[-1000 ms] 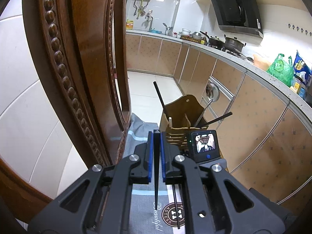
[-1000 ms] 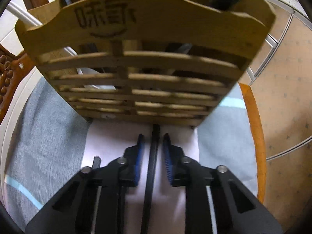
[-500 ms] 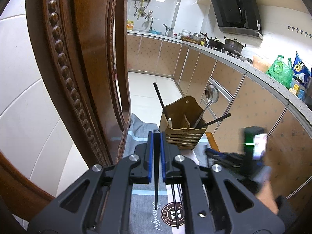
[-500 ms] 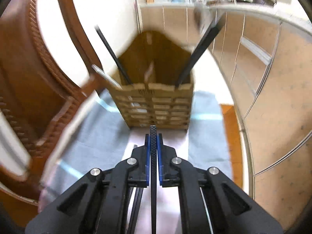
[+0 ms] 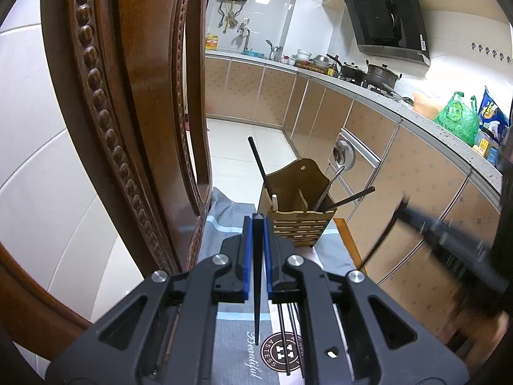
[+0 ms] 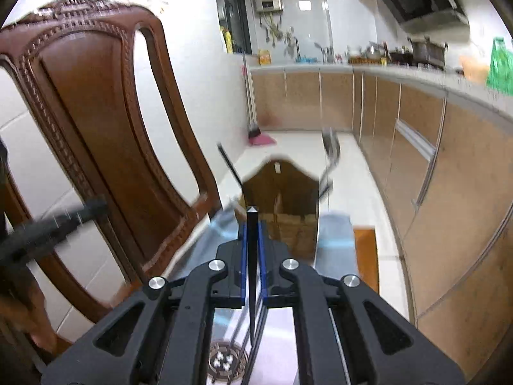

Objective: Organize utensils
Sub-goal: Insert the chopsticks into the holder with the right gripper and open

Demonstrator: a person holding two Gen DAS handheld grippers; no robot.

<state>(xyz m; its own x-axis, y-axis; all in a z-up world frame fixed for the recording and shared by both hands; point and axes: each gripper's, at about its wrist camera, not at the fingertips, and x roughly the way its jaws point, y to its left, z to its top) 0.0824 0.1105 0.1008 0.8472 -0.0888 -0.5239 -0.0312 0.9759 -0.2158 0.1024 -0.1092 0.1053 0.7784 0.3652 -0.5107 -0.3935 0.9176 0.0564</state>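
Observation:
My left gripper (image 5: 256, 224) is shut on a black chopstick (image 5: 256, 288) that runs back between its blue pads. Ahead stands a wooden utensil holder (image 5: 299, 224) with black chopsticks and a metal spoon in it. My right gripper (image 6: 252, 229) is shut on another black chopstick (image 6: 252, 288), raised above and in front of the holder (image 6: 291, 227). In the left wrist view the right gripper (image 5: 405, 208) shows as a blur at the right, its chopstick (image 5: 381, 237) hanging down. Several thin utensils (image 5: 285, 337) lie on the cloth below.
The holder stands on a grey-blue cloth (image 5: 231, 320) over a wooden chair seat (image 5: 346, 237). The carved chair back (image 5: 134, 128) rises close on the left. Kitchen cabinets (image 5: 416, 176) run along the right; a broom (image 6: 256, 134) leans on the far wall.
The right gripper shut on a black chopstick lying before the holder, then lifted it up and back, tilting upward. The left gripper held still with its chopstick.

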